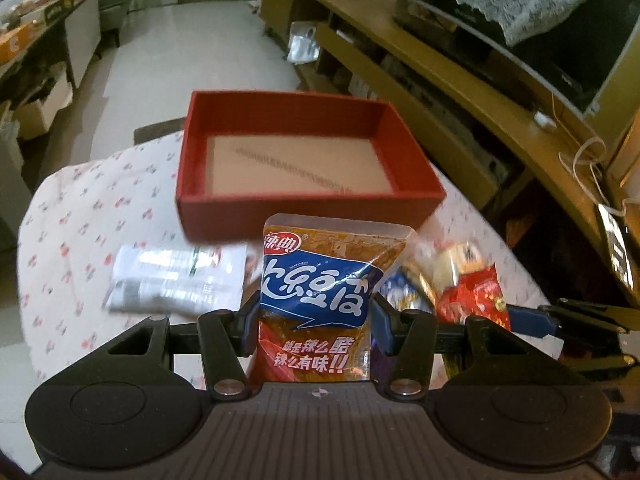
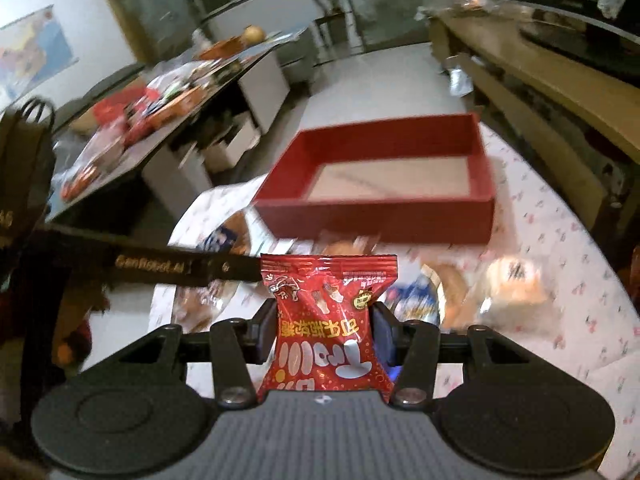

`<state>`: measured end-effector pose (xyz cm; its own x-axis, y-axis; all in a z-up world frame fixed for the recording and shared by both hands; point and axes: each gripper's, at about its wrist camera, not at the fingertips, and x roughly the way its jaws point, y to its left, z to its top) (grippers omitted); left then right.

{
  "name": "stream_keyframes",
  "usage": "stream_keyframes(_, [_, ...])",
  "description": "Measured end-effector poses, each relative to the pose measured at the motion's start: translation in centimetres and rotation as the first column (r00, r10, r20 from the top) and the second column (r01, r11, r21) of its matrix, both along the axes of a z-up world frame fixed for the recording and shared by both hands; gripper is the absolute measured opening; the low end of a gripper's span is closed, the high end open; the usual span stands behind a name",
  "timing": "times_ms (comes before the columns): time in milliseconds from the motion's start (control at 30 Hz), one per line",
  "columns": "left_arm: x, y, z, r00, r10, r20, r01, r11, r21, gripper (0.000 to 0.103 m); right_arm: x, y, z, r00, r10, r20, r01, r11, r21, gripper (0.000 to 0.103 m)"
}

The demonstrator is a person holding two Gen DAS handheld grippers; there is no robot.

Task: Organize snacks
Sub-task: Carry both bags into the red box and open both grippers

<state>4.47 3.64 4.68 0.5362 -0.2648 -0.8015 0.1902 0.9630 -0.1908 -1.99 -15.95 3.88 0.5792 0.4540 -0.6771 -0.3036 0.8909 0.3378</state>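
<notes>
1. A table [image 1: 72,216] under a white flower-print cloth carries everything.
2. A red box [image 1: 304,204] sits on it, open-topped, nothing inside.
3. A white packet [image 1: 176,280] lies before the box, left of blurred loose snacks [image 2: 516,280].
4. The left gripper [image 1: 314,314] pinches a brown-and-blue snack bag [image 1: 320,280], held above the cloth.
5. The right gripper [image 2: 322,334] pinches a red snack bag [image 2: 328,312].

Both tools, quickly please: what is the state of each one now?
Left tool: closed on the brown and blue snack packet.
Right tool: closed on the red snack packet.
</notes>
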Motion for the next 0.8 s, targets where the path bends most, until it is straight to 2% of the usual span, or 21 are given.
stream_keyframes(167, [3.4,-0.6,-0.2,1.0,0.008,0.004,-0.008,1.0,-0.024,0.061,4.1,-0.4,0.6,0.999,-0.045,0.006,0.045,0.999,0.002,0.063])
stream_keyframes(467, [10.3,-1.8,-0.5,0.999,0.042,0.019,-0.042,0.999,-0.014,0.061,11.8,0.5,0.7,0.995,-0.092,0.031,0.094,0.995,-0.038,0.063])
stream_keyframes(800, [16.3,-0.7,-3.2,0.99,0.14,0.016,-0.141,0.989,0.046,0.061,19.0,2.5,-2.5,0.994,-0.106,0.015,0.107,0.99,-0.089,0.063])
